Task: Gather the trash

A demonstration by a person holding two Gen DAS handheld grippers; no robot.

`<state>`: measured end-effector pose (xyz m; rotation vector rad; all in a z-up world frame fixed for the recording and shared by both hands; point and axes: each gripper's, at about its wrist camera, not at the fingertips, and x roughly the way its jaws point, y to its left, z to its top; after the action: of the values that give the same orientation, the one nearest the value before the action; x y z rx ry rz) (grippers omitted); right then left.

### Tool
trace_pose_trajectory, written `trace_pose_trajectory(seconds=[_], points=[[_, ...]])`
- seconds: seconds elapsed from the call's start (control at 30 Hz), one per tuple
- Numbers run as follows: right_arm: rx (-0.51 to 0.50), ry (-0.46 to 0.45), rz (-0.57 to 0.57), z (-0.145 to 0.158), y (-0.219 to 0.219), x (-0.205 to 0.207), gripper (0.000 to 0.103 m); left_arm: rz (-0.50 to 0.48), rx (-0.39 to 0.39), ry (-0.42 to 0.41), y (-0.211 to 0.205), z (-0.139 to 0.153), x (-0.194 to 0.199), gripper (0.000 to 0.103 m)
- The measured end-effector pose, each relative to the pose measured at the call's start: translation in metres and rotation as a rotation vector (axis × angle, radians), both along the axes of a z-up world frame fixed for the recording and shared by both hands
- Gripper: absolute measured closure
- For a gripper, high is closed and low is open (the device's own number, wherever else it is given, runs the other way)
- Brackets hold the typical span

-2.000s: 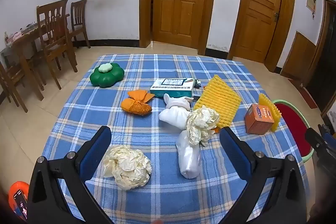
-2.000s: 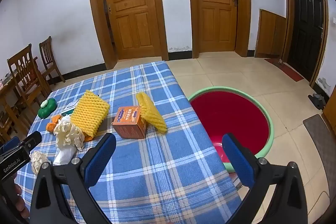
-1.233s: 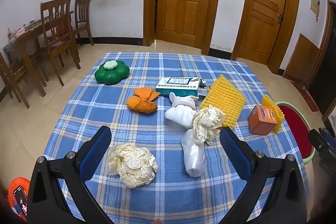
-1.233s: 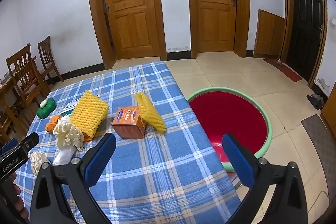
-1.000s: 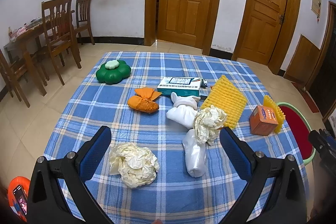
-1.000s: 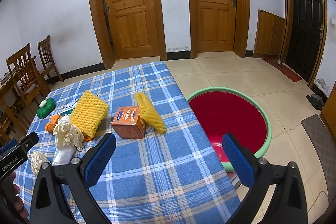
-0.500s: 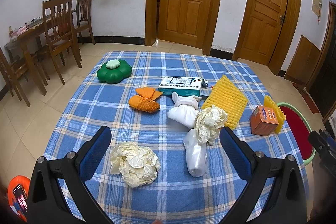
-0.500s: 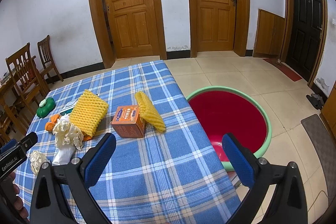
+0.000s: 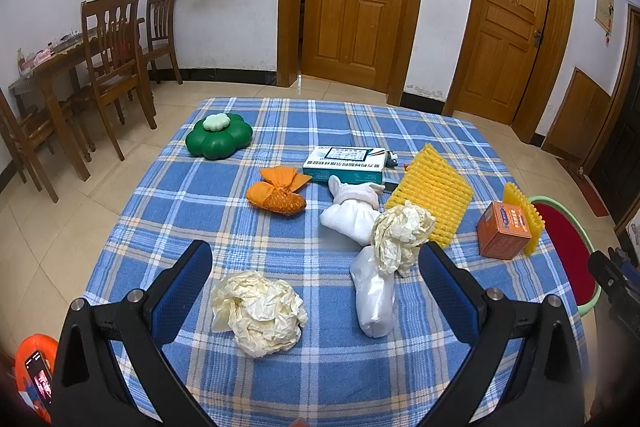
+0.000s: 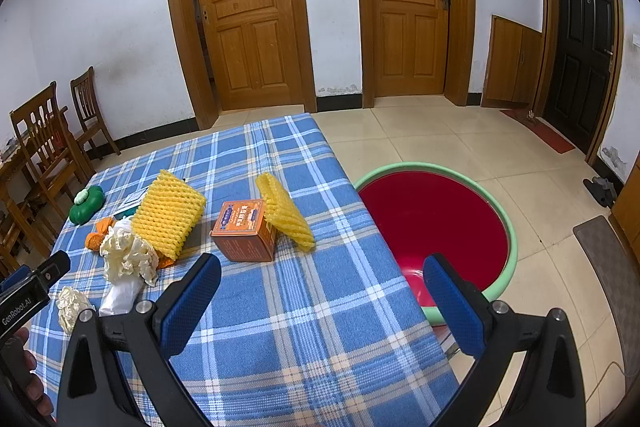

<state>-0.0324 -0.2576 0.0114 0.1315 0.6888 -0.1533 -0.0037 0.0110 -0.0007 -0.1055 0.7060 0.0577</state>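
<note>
Cloth point(image 9: 208, 211): blue plaid, white and tan lines. Paper wad point(image 9: 258, 311): cream. Bag point(image 9: 374, 301): white. Foam nets point(image 9: 434, 193): yellow. Box point(image 10: 245, 231): orange. Basin point(image 10: 434, 223): red inside, green rim. Pads point(image 10: 190, 305): blue.

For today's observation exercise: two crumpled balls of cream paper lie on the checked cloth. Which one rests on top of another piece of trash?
The farther paper ball, beside the yellow foam net; it sits on the white plastic bag. The nearer ball lies alone on the cloth.

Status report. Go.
Left gripper open, empty, above crumpled paper ball. Right gripper open, empty, over table edge. Red basin on floor beside table. Nothing blocking.
</note>
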Motion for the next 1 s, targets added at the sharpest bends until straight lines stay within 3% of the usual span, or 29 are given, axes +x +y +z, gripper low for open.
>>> trace_pose_trajectory(seconds=[1.0], points=[[0.001,0.004,0.0,-0.0004,-0.0005,0.0007,0.0,-0.002,-0.001,-0.001,0.0,0.0013,-0.0022,0.002]])
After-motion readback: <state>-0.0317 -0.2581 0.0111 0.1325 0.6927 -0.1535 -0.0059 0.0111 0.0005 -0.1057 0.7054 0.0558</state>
